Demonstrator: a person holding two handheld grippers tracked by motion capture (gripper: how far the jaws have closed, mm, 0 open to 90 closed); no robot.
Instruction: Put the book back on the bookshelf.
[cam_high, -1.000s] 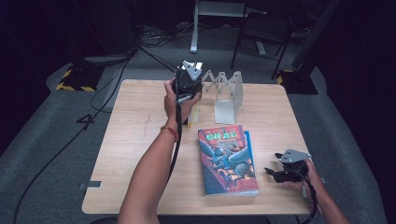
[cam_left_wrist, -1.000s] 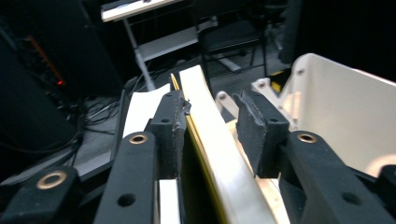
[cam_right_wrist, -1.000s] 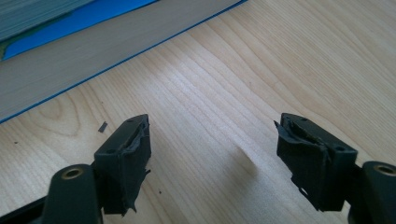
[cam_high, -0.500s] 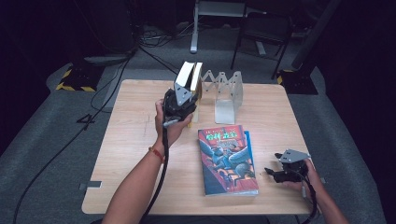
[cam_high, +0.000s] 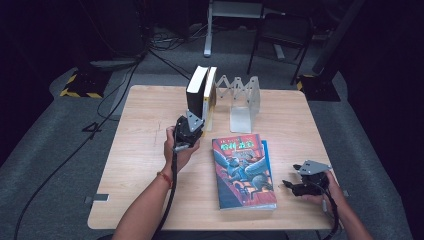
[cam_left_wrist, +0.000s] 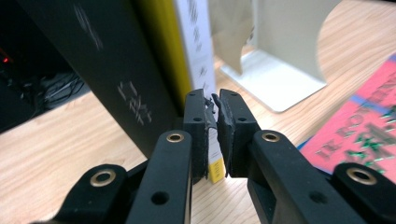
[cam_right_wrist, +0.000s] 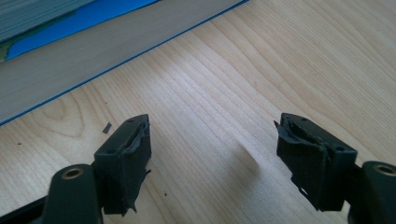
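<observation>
Centre frame, the left claw (cam_high: 191, 121) is clenched on a black-and-yellow book (cam_high: 200, 92), standing it beside the white bookend (cam_high: 243, 102). The right claw (cam_high: 306, 181) rests released, lower right. Judged next: letting go without toppling it.

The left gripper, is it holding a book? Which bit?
Yes. The left gripper pinches the white-and-yellow book by its bottom corner, fingers almost shut. The right gripper holds nothing.
</observation>
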